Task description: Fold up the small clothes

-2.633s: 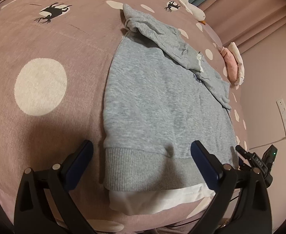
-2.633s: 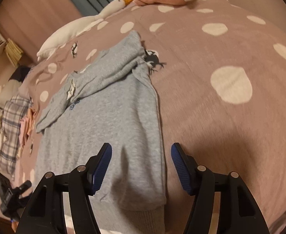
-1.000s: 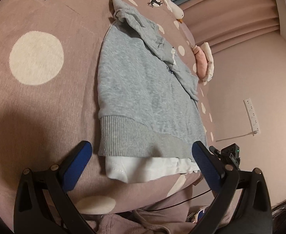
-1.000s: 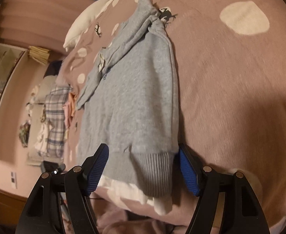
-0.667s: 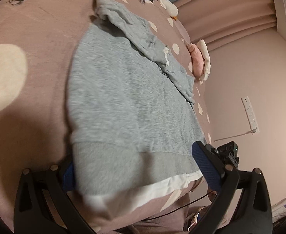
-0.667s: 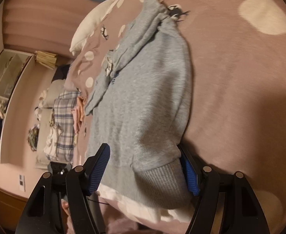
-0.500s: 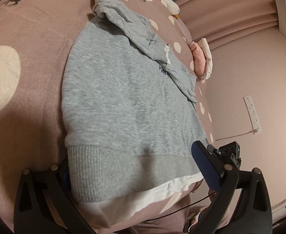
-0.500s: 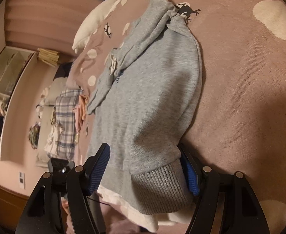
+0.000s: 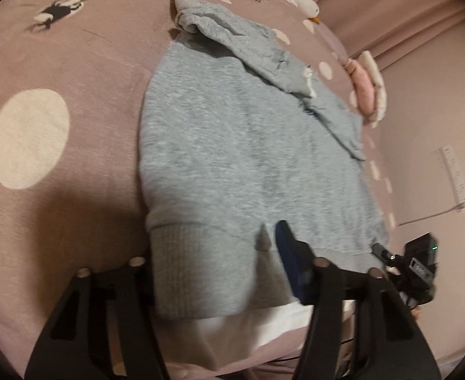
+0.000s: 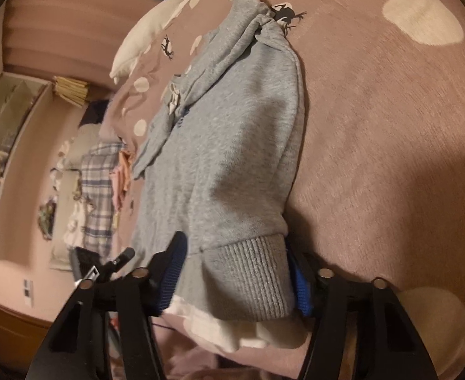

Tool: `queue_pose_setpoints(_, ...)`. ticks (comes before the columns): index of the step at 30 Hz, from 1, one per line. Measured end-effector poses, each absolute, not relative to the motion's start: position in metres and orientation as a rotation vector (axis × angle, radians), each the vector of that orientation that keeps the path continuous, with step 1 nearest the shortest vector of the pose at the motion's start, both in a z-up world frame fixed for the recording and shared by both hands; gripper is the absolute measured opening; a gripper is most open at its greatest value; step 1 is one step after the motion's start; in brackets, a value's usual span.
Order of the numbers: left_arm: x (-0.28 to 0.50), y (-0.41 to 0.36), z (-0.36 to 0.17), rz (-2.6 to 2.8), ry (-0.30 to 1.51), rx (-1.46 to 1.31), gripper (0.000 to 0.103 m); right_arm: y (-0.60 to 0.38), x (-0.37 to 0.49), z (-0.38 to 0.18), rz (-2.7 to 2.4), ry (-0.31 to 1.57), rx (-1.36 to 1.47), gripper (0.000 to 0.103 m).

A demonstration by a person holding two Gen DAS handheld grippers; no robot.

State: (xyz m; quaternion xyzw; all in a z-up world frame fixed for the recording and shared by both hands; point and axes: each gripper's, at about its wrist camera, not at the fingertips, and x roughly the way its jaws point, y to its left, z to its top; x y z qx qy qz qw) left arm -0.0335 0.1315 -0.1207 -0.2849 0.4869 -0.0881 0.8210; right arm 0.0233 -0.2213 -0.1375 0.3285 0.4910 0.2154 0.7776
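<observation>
A grey sweatshirt point(image 9: 248, 145) lies flat on the bed, its sleeves folded across the chest and a white under-layer point(image 9: 264, 323) showing below the ribbed hem. My left gripper point(image 9: 216, 253) has its jaws closing on the hem's left corner. One blue pad point(image 9: 288, 250) presses into the bunched rib; the other is hidden behind the cloth. In the right wrist view the same sweatshirt point(image 10: 232, 145) runs away from me. My right gripper point(image 10: 235, 262) has its jaws closing on the hem's right corner, which is puckered between both blue pads point(image 10: 172, 272).
The bed carries a pink bedspread point(image 9: 58, 190) with cream dots. A white goose toy point(image 9: 299, 0) and folded pink-and-white clothes point(image 9: 365, 88) lie at its far side. A black device point(image 9: 419, 262) with a green light sits by the bed edge. Plaid clothes point(image 10: 96, 190) are heaped beyond the bed.
Both pairs of jaws have narrowed onto the ribbed hem, which now bunches between the pads. The left gripper slid across so the hem's corner came between its fingers.
</observation>
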Motion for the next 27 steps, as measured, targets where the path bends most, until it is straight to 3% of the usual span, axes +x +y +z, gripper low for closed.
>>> queue_pose_setpoints(2,-0.034,0.132,-0.122,-0.163,1.047,-0.575,0.038,-0.218,0.024,-0.138,0.456,1.065,0.699,0.044)
queue_pose_setpoints(10,-0.038,0.129,-0.115,-0.138,1.035,-0.514,0.027,-0.217,0.022,-0.134,0.425,1.048,0.7,0.034)
queue_pose_setpoints(27,-0.033,0.113,-0.082,-0.162,0.921,-0.388,0.019,-0.199,0.028,-0.104,0.509,0.913,0.684,0.029)
